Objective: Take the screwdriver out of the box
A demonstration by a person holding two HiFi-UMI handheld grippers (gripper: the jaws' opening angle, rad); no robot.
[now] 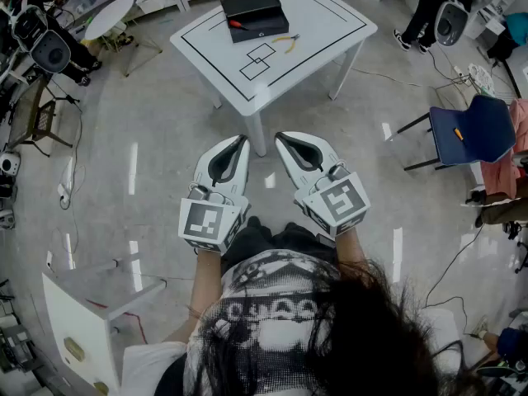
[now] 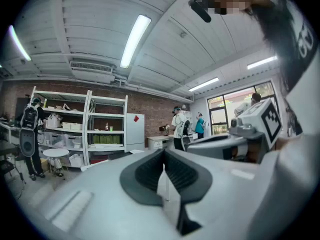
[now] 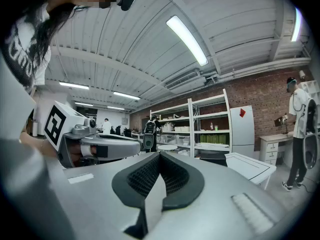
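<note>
**Standing short of the table, both grippers closed and empty**

The glossy floor between me and the white table is bare. The table's near corner and leg sit just beyond my tips. Blue chair to the right, white stand lower left, cables along both sides.

My left gripper and right gripper are side by side, jaws pressed together on nothing.

The screwdriver is at the front-left of the black box, well apart from me. I can't tell if it's in or on the box. Its red handle points picture-left and its long axis runs roughly along the box's front edge. The tip is too small to read.

Yellow-handled pliers lie near the box. Shelving stands against a brick wall.
</note>
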